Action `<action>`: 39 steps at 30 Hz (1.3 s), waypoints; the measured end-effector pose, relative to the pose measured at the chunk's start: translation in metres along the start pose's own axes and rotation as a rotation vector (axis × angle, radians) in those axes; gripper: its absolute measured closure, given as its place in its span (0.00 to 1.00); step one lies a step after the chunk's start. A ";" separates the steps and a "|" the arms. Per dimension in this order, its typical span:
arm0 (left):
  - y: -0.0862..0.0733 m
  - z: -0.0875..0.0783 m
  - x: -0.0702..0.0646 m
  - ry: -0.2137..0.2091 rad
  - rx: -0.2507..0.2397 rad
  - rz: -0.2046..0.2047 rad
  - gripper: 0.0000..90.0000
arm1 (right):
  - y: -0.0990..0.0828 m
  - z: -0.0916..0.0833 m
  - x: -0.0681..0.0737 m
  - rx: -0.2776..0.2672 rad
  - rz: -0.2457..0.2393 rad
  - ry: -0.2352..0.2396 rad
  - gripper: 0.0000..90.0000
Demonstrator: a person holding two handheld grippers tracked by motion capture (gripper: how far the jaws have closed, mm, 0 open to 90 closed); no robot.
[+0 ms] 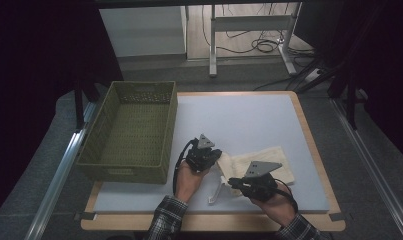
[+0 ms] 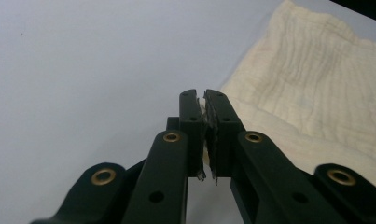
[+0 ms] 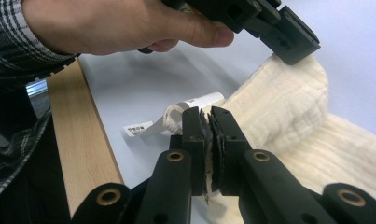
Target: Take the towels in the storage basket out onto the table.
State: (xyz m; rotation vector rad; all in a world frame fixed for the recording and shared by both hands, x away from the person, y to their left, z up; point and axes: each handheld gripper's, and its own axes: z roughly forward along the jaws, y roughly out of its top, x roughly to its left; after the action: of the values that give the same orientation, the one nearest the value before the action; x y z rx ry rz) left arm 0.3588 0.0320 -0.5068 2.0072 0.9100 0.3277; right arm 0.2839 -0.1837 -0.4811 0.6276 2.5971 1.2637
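A: Where's the cloth (image 1: pixel 261 162) now?

B: It lies on the pale surface (image 1: pixel 249 120), near your edge, right of the woven basket (image 1: pixel 131 130) and apart from it. Its label strip (image 3: pixel 176 119) trails toward you.

A: And my tongs?

B: Your left tongs (image 2: pixel 204 100) are clamped on the cloth's left edge; a sliver of fabric shows between the closed jaws. Your right tongs (image 3: pixel 208 116) are pressed together on the near edge, beside the label.

A: How far along am I?

B: Early, I'd judge. Both edges are gripped, but the cloth looks rumpled and only loosely doubled. The basket stands empty. If it's meant for there, folding and placing it are left.
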 end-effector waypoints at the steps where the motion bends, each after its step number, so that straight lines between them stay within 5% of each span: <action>1: 0.002 0.001 -0.001 -0.001 0.000 0.006 0.96 | -0.001 -0.001 -0.001 -0.002 0.001 -0.002 0.94; 39: 0.082 0.076 -0.064 -0.081 -0.019 0.173 0.95 | -0.058 -0.080 -0.052 -0.050 0.150 -0.174 0.94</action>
State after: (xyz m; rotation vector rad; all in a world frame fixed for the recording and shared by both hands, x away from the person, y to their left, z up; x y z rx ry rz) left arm 0.3941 -0.0886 -0.4767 2.0711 0.6822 0.3469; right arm 0.2863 -0.2953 -0.4776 0.8959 2.4083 1.2500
